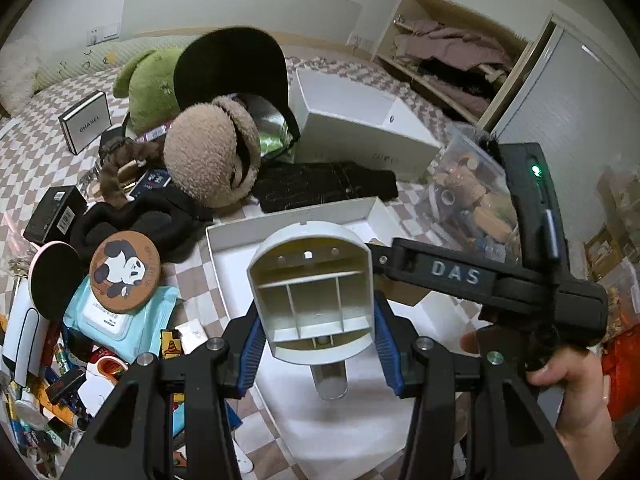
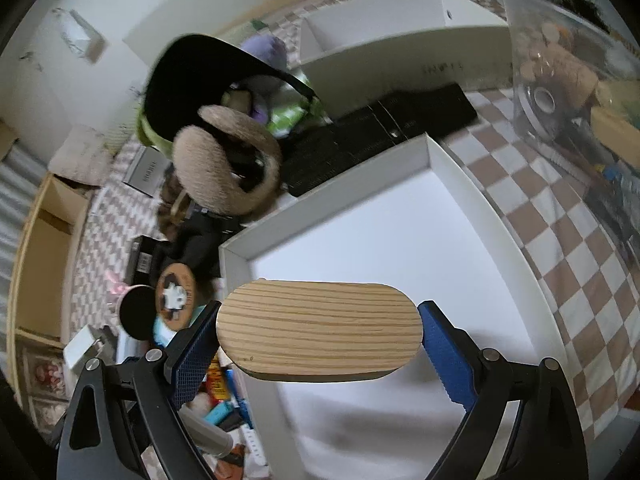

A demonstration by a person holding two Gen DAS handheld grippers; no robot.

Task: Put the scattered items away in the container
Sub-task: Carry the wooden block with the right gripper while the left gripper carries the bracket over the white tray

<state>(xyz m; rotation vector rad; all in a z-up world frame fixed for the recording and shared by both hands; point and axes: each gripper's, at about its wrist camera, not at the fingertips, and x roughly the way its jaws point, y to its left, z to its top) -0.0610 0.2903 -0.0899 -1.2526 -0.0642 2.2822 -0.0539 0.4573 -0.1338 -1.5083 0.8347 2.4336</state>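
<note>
Above the white tray each claw gripped a piece: left the organizer, right its wooden lid; clutter remained on the bed.

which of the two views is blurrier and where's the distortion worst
Right wrist view: blurrier, with the black cap and earmuffs smeared, though the wooden lid in the right hand-held gripper stays sharp. Left wrist view: mostly crisp, organiser clear. Both views: fisheye bending strongest at the edges, with dark corners.
</note>
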